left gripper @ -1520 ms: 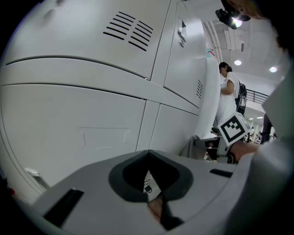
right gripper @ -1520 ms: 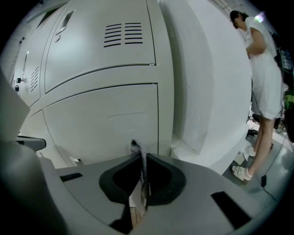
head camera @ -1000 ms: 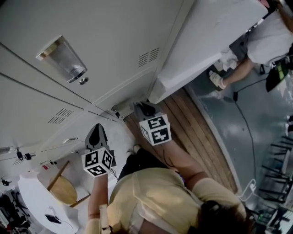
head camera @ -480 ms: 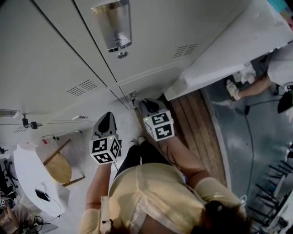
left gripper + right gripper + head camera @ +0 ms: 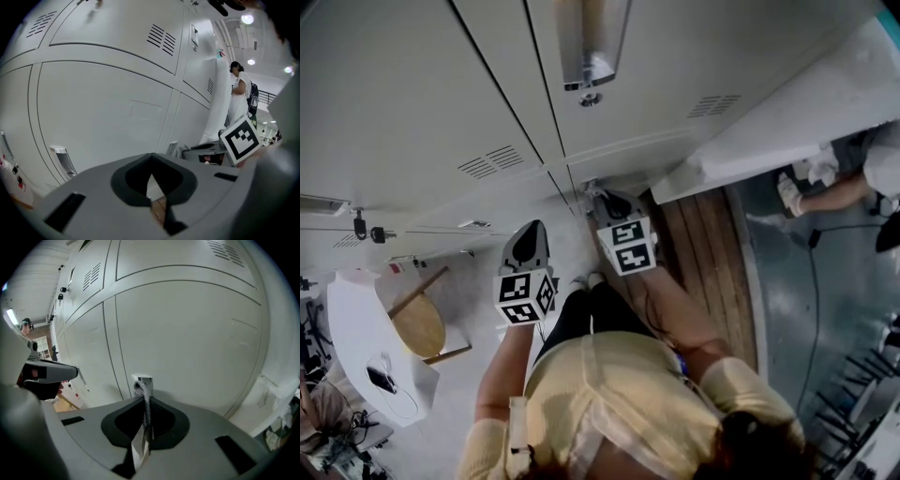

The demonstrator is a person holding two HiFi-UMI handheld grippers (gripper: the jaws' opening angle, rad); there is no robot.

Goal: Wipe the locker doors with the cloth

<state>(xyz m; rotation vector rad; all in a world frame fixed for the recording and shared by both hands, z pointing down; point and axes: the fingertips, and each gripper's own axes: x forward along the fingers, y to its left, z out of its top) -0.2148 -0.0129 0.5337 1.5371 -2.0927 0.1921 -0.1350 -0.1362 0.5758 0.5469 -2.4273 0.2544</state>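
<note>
Before the pale grey metal locker doors (image 5: 412, 122), I am holding the right gripper (image 5: 145, 404) pinched on a thin speckled grey woven cloth (image 5: 139, 388). The left gripper (image 5: 152, 161) is hanging closed, empty. Wiping seems about to start: the next move is pressing the cloth flat onto the near door.

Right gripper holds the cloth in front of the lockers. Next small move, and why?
Probably ease the right gripper forward until the cloth presses on the locker door: it is shut on the cloth, the door fills its view, and no contact is evident yet.
</note>
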